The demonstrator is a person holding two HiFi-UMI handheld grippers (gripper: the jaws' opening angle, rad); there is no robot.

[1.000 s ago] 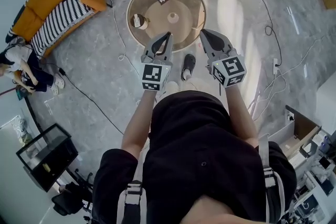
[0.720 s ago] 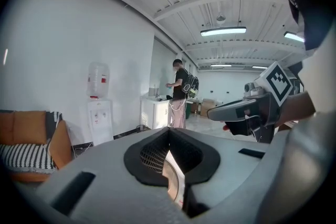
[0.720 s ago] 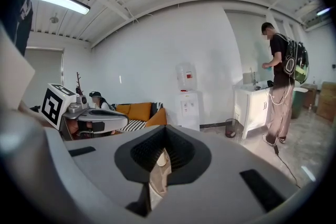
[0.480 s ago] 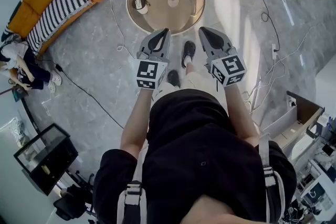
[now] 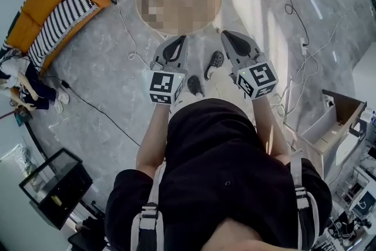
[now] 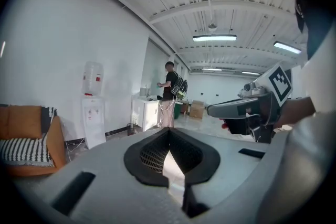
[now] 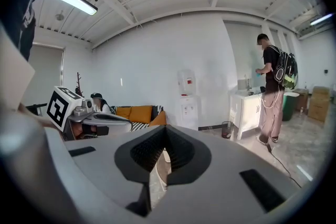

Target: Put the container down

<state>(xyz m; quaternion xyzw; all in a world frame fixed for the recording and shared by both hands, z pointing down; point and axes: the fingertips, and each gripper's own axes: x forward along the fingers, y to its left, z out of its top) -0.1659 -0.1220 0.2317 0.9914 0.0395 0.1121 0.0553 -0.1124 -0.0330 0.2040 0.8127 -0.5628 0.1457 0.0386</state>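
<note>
Left gripper [image 6: 169, 134]: jaws together, nothing between them.
Right gripper [image 7: 165, 129]: jaws together, likewise empty.
Container: in neither gripper; not made out anywhere. The round table [image 5: 176, 30] at upper centre is obscured.
Surroundings: both grippers hang over grey floor [image 5: 106, 79], short of the table.
Progress: set-down looks finished; nothing evident remains.

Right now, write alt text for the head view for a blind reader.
Seen from above, a person in black holds out a left tool and a right tool, both shut and empty, over a grey floor. An orange sofa stands at upper left.
</note>
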